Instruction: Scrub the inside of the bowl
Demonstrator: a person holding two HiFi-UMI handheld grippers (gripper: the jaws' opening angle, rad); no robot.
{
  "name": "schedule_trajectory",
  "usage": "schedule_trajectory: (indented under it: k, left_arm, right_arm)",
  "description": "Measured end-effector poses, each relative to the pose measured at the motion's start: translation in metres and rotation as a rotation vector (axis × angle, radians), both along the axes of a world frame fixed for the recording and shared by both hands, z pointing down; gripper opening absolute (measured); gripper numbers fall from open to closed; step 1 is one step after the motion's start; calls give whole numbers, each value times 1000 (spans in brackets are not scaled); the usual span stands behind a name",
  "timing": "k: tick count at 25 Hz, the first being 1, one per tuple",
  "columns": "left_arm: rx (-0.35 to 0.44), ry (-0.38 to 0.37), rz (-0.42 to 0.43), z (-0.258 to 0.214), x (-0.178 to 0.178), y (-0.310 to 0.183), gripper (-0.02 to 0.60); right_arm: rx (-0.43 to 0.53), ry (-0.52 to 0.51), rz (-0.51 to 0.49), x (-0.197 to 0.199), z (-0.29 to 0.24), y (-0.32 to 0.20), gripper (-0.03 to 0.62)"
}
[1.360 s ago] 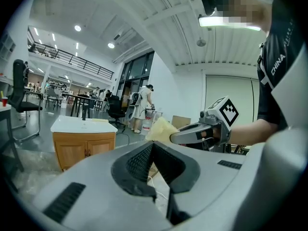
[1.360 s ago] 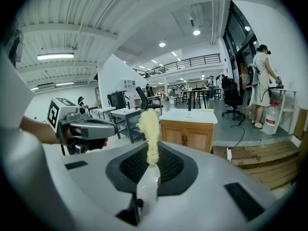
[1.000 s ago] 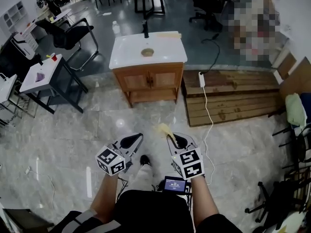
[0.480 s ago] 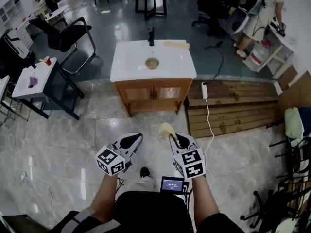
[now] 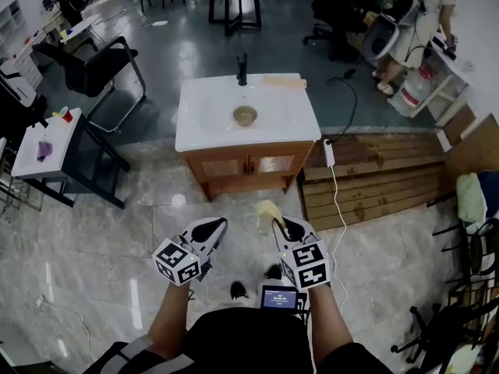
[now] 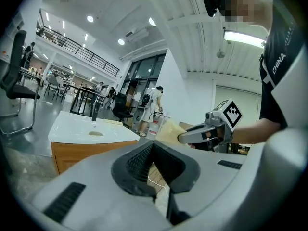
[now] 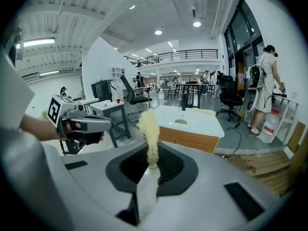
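Left tool (image 5: 212,226): I read its ribbed black pads as pressed flat together, with nothing between them.
Right tool (image 5: 278,226): I see it clamped on the scrubber (image 5: 267,209), a pale yellow, coarse, fibrous tuft that stands up past the tips.
Bowl (image 5: 245,115): small, round and tan, it sits upright near the middle of the counter (image 5: 203,123), well apart from both tools.
Counter: glossy white with rounded corners, on a wooden cabinet (image 5: 249,166).
Faucet (image 5: 242,68): slim and black, at the counter's far edge behind the bowl.
Floor (image 5: 117,232): polished grey marble-look slabs.
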State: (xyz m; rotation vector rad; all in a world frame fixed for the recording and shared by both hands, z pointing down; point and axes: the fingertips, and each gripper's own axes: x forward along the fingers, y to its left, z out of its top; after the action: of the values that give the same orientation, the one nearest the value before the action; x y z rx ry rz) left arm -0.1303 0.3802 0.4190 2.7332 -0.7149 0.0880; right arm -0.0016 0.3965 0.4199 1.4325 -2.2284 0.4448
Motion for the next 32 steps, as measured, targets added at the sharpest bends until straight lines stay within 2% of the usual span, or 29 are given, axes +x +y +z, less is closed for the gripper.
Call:
schedule_trajectory:
  k: [9,14,23,32]
  left_arm:
    - [-12,-21,2,10,28,-70,3]
    - [4,-45,-28,2,49,-133,3]
    - [22,-75,-61,-9,102,-219,3]
    - [-14,-94,-95,5,108,-273,3]
  right_arm:
    - [1,-38,1,26,11,-78,40]
    - [24,-59,-35,45,5,-142,40]
    - [29,-93,-65,102,1,-231,40]
    - [-20,-116,-79,116,21,-282,40]
